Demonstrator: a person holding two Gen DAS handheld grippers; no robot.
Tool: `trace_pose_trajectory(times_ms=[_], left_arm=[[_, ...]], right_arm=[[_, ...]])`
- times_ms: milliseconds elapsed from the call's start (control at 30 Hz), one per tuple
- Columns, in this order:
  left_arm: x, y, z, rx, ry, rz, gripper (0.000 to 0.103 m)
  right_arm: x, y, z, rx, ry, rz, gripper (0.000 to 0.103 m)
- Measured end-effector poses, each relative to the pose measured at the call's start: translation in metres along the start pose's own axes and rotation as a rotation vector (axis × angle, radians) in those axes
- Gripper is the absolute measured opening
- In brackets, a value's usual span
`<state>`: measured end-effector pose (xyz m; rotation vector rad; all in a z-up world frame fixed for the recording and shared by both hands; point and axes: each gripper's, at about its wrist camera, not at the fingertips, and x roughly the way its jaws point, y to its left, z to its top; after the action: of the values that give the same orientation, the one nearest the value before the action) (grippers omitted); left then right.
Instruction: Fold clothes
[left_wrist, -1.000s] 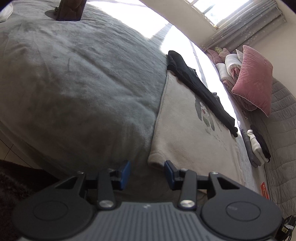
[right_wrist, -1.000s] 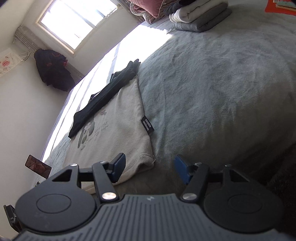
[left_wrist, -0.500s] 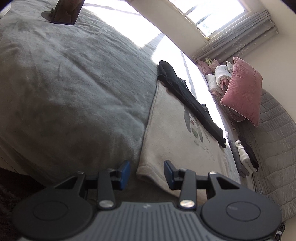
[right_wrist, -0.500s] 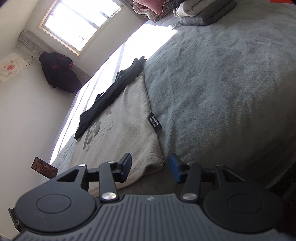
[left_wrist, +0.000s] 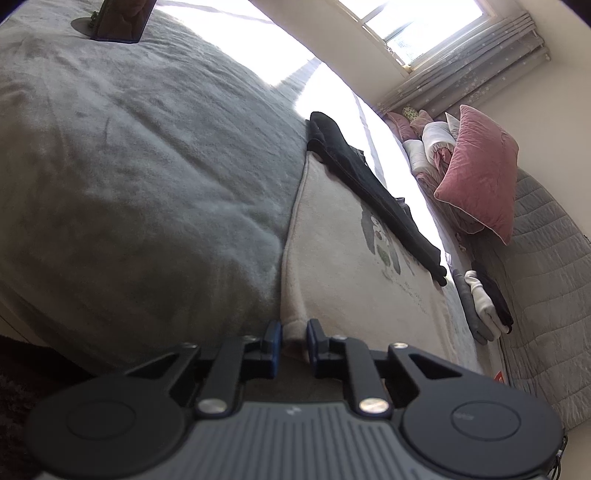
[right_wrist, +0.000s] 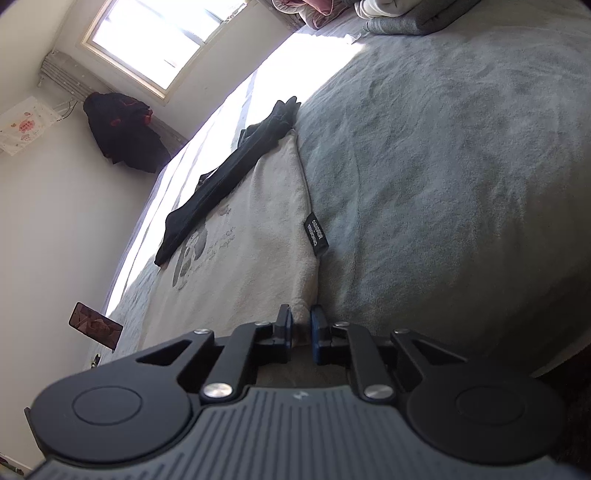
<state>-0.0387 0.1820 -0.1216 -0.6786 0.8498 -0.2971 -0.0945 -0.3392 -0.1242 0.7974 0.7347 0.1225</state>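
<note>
Both grippers, left (left_wrist: 294, 334) and right (right_wrist: 300, 325), have just closed onto the cream garment's (left_wrist: 343, 236) near corners, so a fold looks imminent.

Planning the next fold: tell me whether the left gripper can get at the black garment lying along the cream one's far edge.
Probably not right away: the left gripper is shut on the cream garment's near corner, and the black garment lies across its full width.

Window (left_wrist: 424, 26) glare blown out, fisheye edges warped.
</note>
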Motion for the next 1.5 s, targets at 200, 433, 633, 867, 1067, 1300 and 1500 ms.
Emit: trace_pose_trajectory(times_ms=[200,433,633,867,1067,1300,1500], left_arm=[[-0.002,-0.004,0.002,0.022,0.021,-0.022,0.009],[-0.001,-0.01,0.006,-0.008,0.02,-0.129,0.008],[0.005,-0.014,0.026,-0.111,0.014,-0.215,0.008],[0.042,-0.012,0.073,-0.208,-0.012,-0.191,0.008],[0.09,-0.009,0.108,-0.2,-0.017,-0.112,0.008],[0.102,0.003,0.102,-0.081,-0.069,-0.178,0.016],[0.092,0.004,0.105,0.007,-0.134,-0.173,0.036]], right_arm=[[-0.001,0.008,0.005,-0.013,0.029,0.02,0.013],[0.0,0.018,0.023,0.028,0.059,0.131,0.013],[0.003,0.029,0.053,0.073,0.051,0.217,0.013],[0.033,0.02,0.094,0.147,0.018,0.193,0.013],[0.074,0.0,0.121,0.197,0.003,0.123,0.013],[0.091,-0.03,0.107,0.171,-0.04,0.193,0.016],[0.069,-0.018,0.108,-0.001,-0.132,0.178,0.056]])
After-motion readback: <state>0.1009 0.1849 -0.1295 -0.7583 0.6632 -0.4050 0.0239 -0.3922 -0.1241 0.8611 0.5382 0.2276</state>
